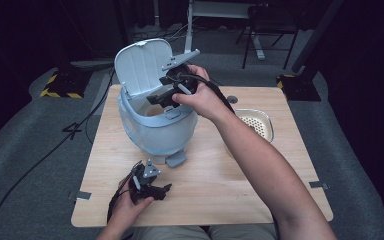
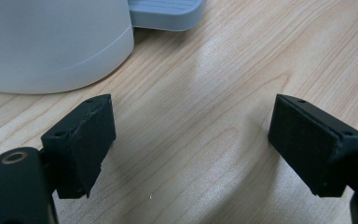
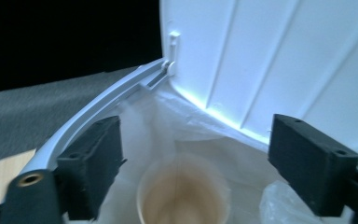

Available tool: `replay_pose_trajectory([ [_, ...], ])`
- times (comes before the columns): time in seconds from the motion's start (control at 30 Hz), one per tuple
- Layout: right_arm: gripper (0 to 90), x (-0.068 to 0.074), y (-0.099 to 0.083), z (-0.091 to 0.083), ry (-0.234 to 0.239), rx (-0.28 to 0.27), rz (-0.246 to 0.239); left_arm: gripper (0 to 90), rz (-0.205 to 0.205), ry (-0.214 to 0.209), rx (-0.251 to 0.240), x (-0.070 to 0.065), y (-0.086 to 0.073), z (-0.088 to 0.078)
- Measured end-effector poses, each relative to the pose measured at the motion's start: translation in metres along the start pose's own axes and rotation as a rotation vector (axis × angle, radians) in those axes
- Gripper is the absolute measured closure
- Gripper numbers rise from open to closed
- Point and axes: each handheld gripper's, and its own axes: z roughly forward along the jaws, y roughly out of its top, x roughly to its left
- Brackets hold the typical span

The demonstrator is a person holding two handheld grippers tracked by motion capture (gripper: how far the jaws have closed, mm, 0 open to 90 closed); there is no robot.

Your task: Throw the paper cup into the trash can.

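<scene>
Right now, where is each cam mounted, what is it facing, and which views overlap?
High view: above the person's side, looking forward and down on the wooden table; shows both forearms, left gripper and right gripper over the open bin.
Left gripper view: rides the left gripper, looks along its open jaws at the tabletop, bin base and pedal.
Right gripper view: rides the right gripper, looks down between open jaws into the bin at a paper cup, raised lid behind.
Shared: the bin shows in all three.

Pale blue-grey bin [image 1: 155, 127], beige cup [image 3: 182, 196], light wood table [image 1: 215, 190], black fingers [image 3: 313, 163].
</scene>
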Motion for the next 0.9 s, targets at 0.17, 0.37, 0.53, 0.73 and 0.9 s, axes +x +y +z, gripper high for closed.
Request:
replay_pose_trajectory([
  [0.17, 16.7, -0.001, 0.0, -0.004, -0.019, 0.0, -0.01, 15.3, 0.0, 0.0, 0.0, 0.0, 0.0, 0.0],
  [0.37, 16.0, -0.003, -0.003, -0.02, -0.024, -0.019, -0.011, 15.4, 0.006, -0.009, 0.0, 0.001, 0.0, 0.0],
  [0.53, 16.1, -0.003, -0.008, -0.037, -0.007, -0.037, -0.001, 15.5, 0.033, -0.025, 0.007, 0.006, 0.0, -0.001],
  [0.73, 16.2, -0.003, -0.018, -0.065, -0.012, -0.037, -0.001, 15.5, 0.026, -0.019, -0.002, 0.006, 0.001, 0.001],
  [0.9, 17.0, -0.005, -0.032, -0.098, -0.033, -0.033, -0.002, 15.5, 0.013, -0.017, -0.007, 0.005, 0.0, 0.001],
])
